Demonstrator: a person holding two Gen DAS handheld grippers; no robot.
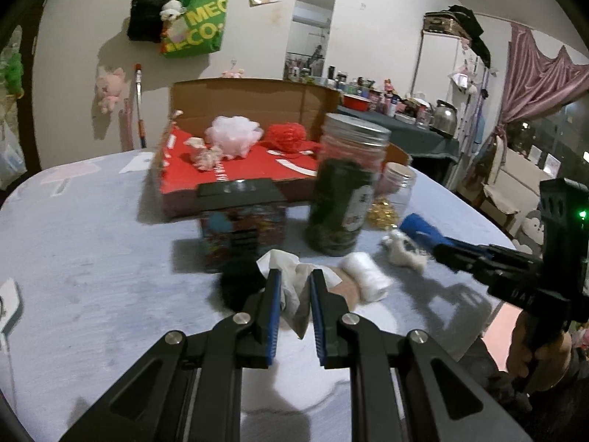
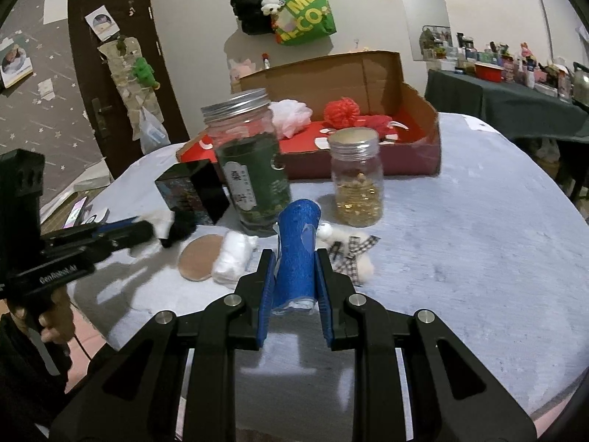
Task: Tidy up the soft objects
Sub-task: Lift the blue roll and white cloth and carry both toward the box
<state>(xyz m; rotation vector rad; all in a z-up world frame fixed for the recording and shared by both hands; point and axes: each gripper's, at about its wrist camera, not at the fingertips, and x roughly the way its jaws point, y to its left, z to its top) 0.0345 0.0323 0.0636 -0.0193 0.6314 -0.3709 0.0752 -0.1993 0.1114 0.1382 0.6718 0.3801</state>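
Note:
My left gripper [image 1: 295,276] is shut on a crumpled white tissue [image 1: 294,287] just above the table, with a black fluffy pompom [image 1: 239,283] at its left finger. My right gripper [image 2: 295,258] is shut on a blue roll [image 2: 296,250]; it also shows in the left wrist view [image 1: 423,234]. A white gauze roll [image 1: 368,276], a tan round pad [image 2: 198,258] and a small white plush with a checked bow [image 2: 353,254] lie on the table. The open cardboard box [image 1: 235,180] with a red floor holds a white mesh puff [image 1: 233,136], red yarn [image 1: 289,134] and a small plush.
A tall jar of dark leaves [image 1: 340,184], a smaller jar of gold bits [image 2: 357,180] and a dark printed tin [image 1: 241,221] stand between me and the box. The round table has a pale blue cloth [image 2: 478,221]. A cluttered side table [image 2: 515,99] stands at the right.

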